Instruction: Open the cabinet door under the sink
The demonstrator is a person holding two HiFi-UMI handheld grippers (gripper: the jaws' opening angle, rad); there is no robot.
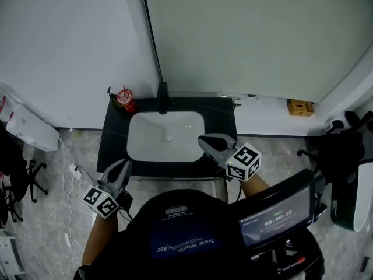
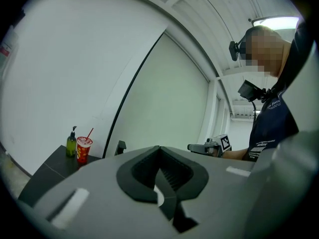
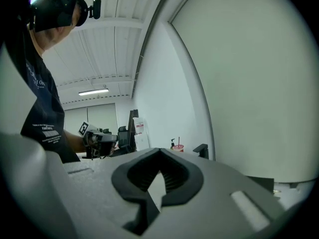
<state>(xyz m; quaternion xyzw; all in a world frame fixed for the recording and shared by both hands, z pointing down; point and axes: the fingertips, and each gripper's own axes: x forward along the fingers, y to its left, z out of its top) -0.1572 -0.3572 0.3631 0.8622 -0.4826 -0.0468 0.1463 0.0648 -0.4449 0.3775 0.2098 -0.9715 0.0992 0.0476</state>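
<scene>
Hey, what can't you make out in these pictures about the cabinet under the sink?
Cabinet door: in the head view it is hidden below the countertop and behind the person. Both gripper views look above the countertop.
Its handle: shown in no view.
Print on the red cup: too small in every view.

sink [image 1: 145, 146]: white | counter [image 1: 113, 144]: black | cup [image 1: 126, 100]: red | bottle [image 2: 72, 146]: green | box [image 1: 300, 107]: yellow-brown
</scene>
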